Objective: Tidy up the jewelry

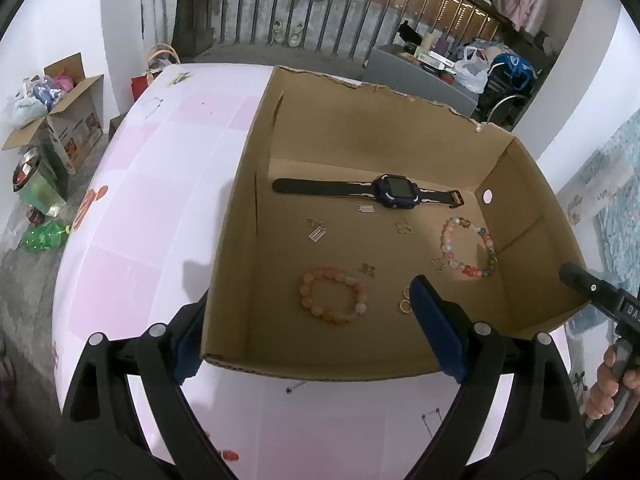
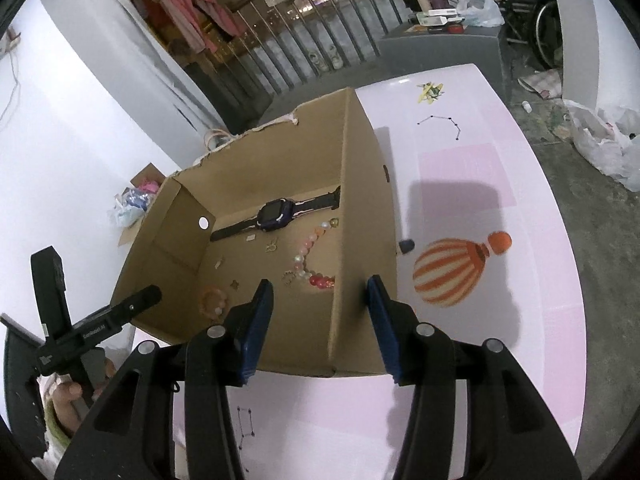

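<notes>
An open cardboard box [image 1: 360, 128] stands on the pink table. On its floor lie a dark smartwatch [image 1: 394, 192], a peach bead bracelet [image 1: 306, 294], a mixed-colour bead bracelet [image 1: 445, 238], small metal charms [image 1: 318, 234] and gold rings [image 1: 405, 306]. My left gripper [image 1: 312, 292] is open and straddles the box's near left wall, one finger outside and one inside near the rings. My right gripper [image 2: 320, 282] is open too. The right wall of the box [image 2: 360, 200] stands between its fingers and touches neither pad. The watch [image 2: 276, 212] and mixed bracelet [image 2: 304, 252] show beyond.
The table cloth [image 2: 480, 184] carries an orange balloon print [image 2: 448, 272], with a small black object [image 2: 406, 246] beside the box. A hand [image 1: 608, 384] holds the other gripper's handle at the right. Boxes and bags [image 1: 68, 120] clutter the floor around the table.
</notes>
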Tool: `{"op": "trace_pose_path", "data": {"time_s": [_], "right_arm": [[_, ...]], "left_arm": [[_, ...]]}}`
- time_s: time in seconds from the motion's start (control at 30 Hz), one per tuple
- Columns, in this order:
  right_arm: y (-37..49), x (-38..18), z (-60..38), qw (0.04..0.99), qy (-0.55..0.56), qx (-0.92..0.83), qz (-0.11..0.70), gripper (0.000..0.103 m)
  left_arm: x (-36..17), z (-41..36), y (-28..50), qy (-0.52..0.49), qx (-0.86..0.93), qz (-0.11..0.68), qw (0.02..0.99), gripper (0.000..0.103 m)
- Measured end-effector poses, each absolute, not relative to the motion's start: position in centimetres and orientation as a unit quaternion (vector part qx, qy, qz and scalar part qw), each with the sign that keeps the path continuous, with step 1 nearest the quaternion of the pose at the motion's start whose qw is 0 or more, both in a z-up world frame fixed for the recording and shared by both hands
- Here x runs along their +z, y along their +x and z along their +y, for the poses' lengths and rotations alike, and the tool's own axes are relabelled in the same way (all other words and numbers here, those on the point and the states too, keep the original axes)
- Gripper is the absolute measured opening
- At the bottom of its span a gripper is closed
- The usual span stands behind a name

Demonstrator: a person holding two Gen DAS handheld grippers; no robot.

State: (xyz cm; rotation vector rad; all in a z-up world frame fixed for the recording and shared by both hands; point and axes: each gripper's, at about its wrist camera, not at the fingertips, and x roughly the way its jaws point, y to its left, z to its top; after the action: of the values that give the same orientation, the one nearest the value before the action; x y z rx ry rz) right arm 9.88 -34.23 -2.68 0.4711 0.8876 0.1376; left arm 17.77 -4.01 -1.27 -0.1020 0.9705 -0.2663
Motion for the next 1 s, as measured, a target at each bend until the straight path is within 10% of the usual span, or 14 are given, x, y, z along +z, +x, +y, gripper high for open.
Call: {"op": "trace_pose_path", "data": {"time_s": [0.73, 1.0], "right_arm": [[2.1, -1.5, -33.0, 0.909, 0.210, 0.058, 0.356, 0.049], [-2.9, 1.7, -27.9, 0.955, 0.087, 0.033, 0.283, 0.082]], "left_arm": [[-0.7, -2.0, 11.0, -0.054, -0.115, 0.416, 0.901, 0.088], [1.3, -1.8, 6.1, 0.006, -0.067, 0.338, 0.939, 0.094]]}}
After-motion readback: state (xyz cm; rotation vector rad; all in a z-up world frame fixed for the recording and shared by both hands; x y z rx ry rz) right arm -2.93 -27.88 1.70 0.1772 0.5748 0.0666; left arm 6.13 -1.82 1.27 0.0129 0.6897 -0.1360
